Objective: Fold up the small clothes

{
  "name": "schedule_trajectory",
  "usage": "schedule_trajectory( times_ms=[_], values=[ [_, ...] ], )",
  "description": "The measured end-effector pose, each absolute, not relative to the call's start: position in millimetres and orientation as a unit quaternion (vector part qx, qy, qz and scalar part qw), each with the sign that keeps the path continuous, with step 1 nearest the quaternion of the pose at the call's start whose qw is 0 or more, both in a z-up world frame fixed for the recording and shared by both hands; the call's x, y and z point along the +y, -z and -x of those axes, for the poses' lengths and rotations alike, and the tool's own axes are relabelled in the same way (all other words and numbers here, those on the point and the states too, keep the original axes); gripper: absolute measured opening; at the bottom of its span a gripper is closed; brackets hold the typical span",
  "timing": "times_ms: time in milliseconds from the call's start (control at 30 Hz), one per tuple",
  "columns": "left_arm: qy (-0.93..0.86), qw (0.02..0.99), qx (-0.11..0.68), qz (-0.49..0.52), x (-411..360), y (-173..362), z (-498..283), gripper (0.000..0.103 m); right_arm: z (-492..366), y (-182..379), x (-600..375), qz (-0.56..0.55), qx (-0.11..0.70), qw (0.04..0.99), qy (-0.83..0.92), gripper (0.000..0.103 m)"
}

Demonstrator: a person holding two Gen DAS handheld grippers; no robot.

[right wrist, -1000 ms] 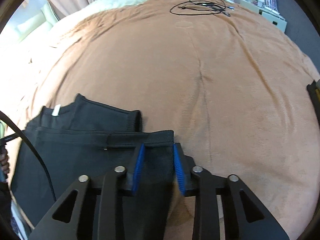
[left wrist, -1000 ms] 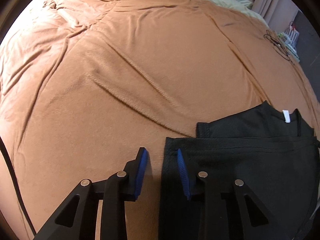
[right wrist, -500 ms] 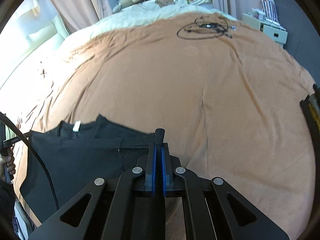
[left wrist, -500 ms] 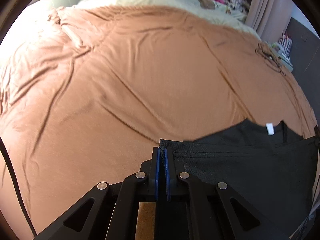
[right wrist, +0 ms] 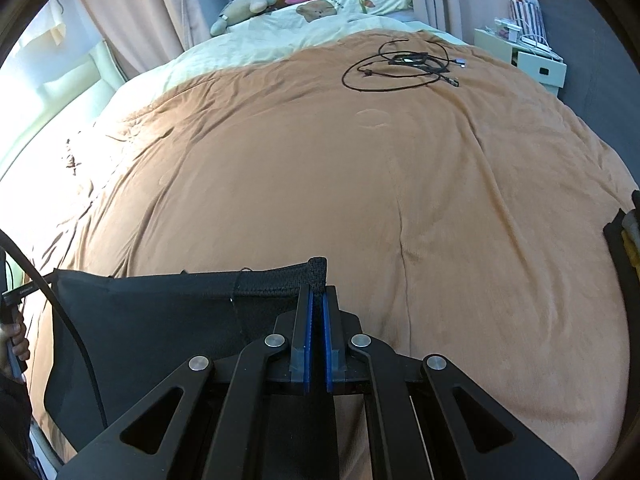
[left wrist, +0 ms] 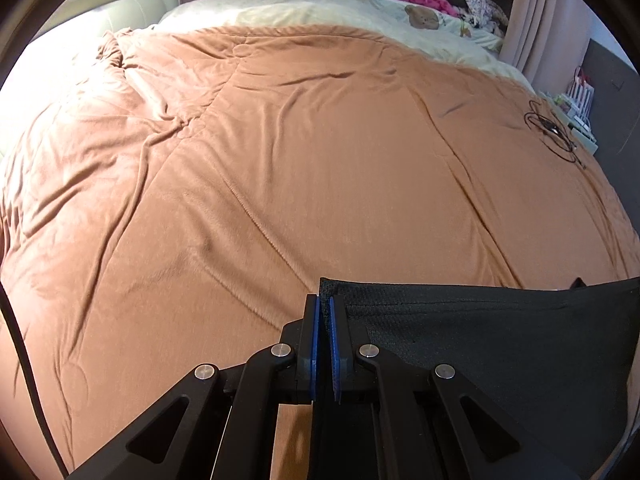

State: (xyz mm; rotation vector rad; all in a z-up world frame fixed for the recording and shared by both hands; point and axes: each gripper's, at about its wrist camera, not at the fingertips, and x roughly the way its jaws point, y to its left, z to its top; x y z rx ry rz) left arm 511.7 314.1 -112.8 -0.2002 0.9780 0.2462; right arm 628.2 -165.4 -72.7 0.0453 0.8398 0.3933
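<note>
Both grippers are now pinching a black garment [left wrist: 500, 344] that a second ago was lying flat on the brown blanket [left wrist: 320, 160] with the jaws standing apart over its near corners. The left gripper [left wrist: 324, 304] is clamping the garment's left hem corner between its blue pads [left wrist: 334, 340], a tuft of knit edge poking out just past the fingertips. The right gripper [right wrist: 316, 300] is gripping the opposite corner the same way, the ribbed hem bunching right at its tips. Since the earlier frames the cloth has been coming up off the blanket: its white neck label, visible before, is now hidden, and the top hem is stretching as a taut line between the two pairs of fingers. Below that line the fabric is hanging back toward the person, whose hand [right wrist: 14, 344] is showing at the left edge of the right wrist view.

Ahead of both sets of fingers the blanket is lying wide and bare, only shallow creases crossing it. Far beyond the right fingers, near the blanket's far edge, a coil of black cable [right wrist: 404, 66] is resting well apart from the garment. Past that edge a pale sheet [right wrist: 256, 48] is running on to soft toys [right wrist: 240, 10] and curtains.
</note>
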Motion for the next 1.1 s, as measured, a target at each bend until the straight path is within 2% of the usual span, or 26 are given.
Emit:
schedule_trajectory(
  times_ms=[167, 233, 267, 300, 333, 367, 400, 600, 1100],
  values=[
    [-0.125, 0.867, 0.475, 0.086, 312.9, 121.7, -524.7, 0.007, -636.0, 78.7, -160.1, -0.026, 0.411, 0.894, -0.176, 0.002],
    [-0.122, 0.864, 0.480, 0.086, 312.7, 122.4, -524.8, 0.011, -635.9, 79.2, -161.2, -0.040, 0.424, 0.886, -0.183, 0.003],
    [-0.123, 0.864, 0.481, 0.085, 312.5, 121.6, -523.2, 0.014, -634.6, 77.8, -162.0, -0.043, 0.425, 0.885, -0.185, 0.008],
    [-0.124, 0.864, 0.481, 0.084, 312.2, 120.5, -521.1, 0.020, -631.8, 77.4, -163.0, -0.045, 0.426, 0.884, -0.187, 0.014],
    [-0.123, 0.864, 0.480, 0.086, 312.6, 119.2, -516.8, 0.026, -627.9, 76.3, -164.3, -0.043, 0.424, 0.884, -0.190, 0.041],
    [-0.123, 0.865, 0.479, 0.087, 313.3, 118.5, -513.2, 0.039, -623.9, 75.6, -165.8, -0.042, 0.421, 0.886, -0.191, 0.067],
    [-0.124, 0.865, 0.478, 0.088, 313.7, 117.3, -508.8, 0.048, -620.9, 73.6, -169.3, -0.043, 0.415, 0.888, -0.192, 0.070],
    [-0.115, 0.862, 0.483, 0.096, 308.4, 112.3, -471.8, 0.051, -589.0, 68.6, -177.8, -0.006, 0.406, 0.895, -0.182, 0.070],
    [-0.105, 0.853, 0.505, 0.084, 266.1, 133.3, -380.2, 0.051, -513.0, 75.6, -178.4, 0.018, 0.451, 0.872, -0.189, 0.069]
  ],
)
